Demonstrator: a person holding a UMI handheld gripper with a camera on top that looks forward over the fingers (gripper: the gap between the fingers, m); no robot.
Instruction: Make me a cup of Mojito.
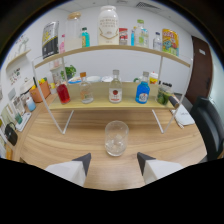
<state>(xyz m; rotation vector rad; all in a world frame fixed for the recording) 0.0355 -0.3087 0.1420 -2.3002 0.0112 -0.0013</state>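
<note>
Gripper (pixel 113 162) open, two dark-tipped fingers (pixel 83 161) spread wide and holding nothing; just ahead, centred on the gap, a clear glass (pixel 116 138) upright on the wooden table (pixel 165 150), apart from both tips, pale lumps at its bottom, perhaps ice; beyond the glass, a two-tier shelf (pixel 95 104) on white wire legs; on its lower tier, left to right, a red bottle (pixel 63 93), a clear bottle (pixel 86 89) with an orange cap, a clear bottle with a red label (pixel 115 88) straight behind the glass, a blue bottle (pixel 143 90), then a small jar of something green (pixel 162 96) at the right end; behind these, white bowls (pixel 107 79) and a leafy bunch (pixel 69 71); on the upper tier, a dark tin (pixel 50 40), a tall clear jar (pixel 74 30), a large white jug (pixel 108 24) in the middle, smaller bottles and colourful packets toward the right; off to the left of the shelf, an orange pot (pixel 36 93) and small items too blurred to name; to the right, a dark chair (pixel 210 125); farthest back, a white wall and a brown door (pixel 201 56).
</note>
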